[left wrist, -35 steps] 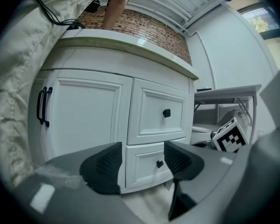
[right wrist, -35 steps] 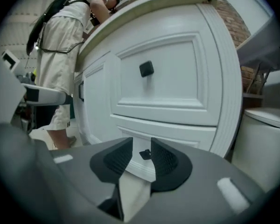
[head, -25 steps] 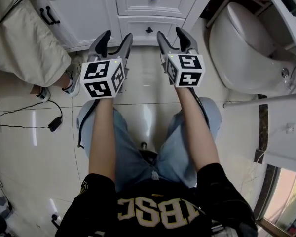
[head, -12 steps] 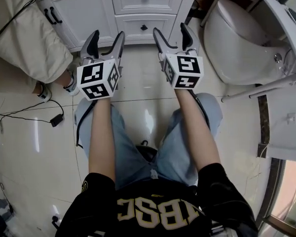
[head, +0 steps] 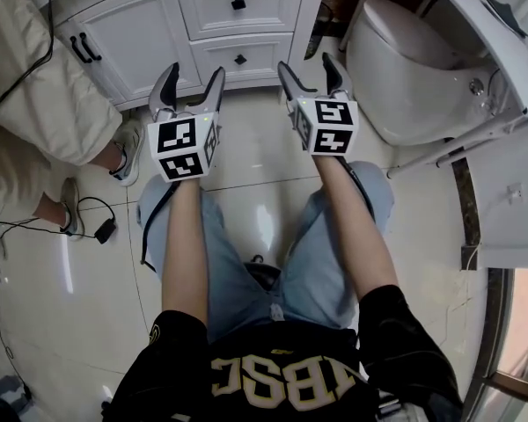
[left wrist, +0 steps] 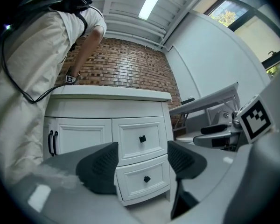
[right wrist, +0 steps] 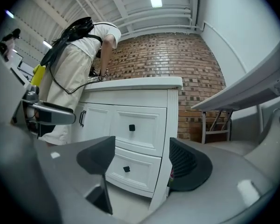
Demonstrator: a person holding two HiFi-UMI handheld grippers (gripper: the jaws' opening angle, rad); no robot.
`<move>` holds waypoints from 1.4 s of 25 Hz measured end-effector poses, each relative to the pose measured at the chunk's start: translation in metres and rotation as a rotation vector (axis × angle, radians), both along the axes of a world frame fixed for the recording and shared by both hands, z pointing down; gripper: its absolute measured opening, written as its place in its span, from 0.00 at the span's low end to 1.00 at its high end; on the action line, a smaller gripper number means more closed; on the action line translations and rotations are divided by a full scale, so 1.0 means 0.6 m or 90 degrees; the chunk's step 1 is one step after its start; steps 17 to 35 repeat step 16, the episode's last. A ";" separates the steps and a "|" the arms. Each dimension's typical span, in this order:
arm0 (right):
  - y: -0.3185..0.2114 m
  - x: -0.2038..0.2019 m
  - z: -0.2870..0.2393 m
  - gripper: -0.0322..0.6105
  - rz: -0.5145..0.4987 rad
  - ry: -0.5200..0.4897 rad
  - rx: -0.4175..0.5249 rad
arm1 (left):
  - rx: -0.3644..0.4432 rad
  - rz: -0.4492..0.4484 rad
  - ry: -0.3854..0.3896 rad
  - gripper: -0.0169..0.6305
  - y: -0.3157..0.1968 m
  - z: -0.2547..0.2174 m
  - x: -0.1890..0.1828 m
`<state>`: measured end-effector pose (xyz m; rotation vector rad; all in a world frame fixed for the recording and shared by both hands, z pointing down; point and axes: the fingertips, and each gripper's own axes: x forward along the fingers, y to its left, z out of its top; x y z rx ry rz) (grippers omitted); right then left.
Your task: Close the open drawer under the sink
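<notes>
The white vanity cabinet (head: 141, 33) has two drawers with black knobs, an upper drawer (head: 238, 4) and a lower drawer (head: 240, 59). Both sit flush with the front. My left gripper (head: 190, 79) is held level a short way in front of the lower drawer, open and empty. My right gripper (head: 310, 64) is beside it, jaws spread wide with nothing between them. In the left gripper view the lower drawer (left wrist: 147, 178) shows between the open jaws of the left gripper (left wrist: 142, 160). In the right gripper view the right gripper (right wrist: 142, 160) frames the lower drawer (right wrist: 126, 169) and the cabinet's right corner.
A person in beige clothes (head: 35, 104) bends over the counter at the left, feet close to the cabinet doors (head: 86, 48). A white toilet (head: 405, 69) stands at the right, with a brick wall behind. A cable with an adapter (head: 106, 229) lies on the tiled floor.
Both grippers have drawn back a little from the cabinet front and risen slightly. The right jaws have spread wider. More of the cabinet shows in the head view.
</notes>
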<state>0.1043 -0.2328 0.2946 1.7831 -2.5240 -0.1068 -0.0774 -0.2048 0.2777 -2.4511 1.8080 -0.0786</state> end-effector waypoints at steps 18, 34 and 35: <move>-0.007 -0.078 0.000 0.60 -0.053 0.021 0.002 | -0.001 -0.004 0.048 0.54 -0.024 -0.005 -0.012; -0.007 -0.078 0.000 0.60 -0.053 0.021 0.002 | -0.001 -0.004 0.048 0.54 -0.024 -0.005 -0.012; -0.007 -0.078 0.000 0.60 -0.053 0.021 0.002 | -0.001 -0.004 0.048 0.54 -0.024 -0.005 -0.012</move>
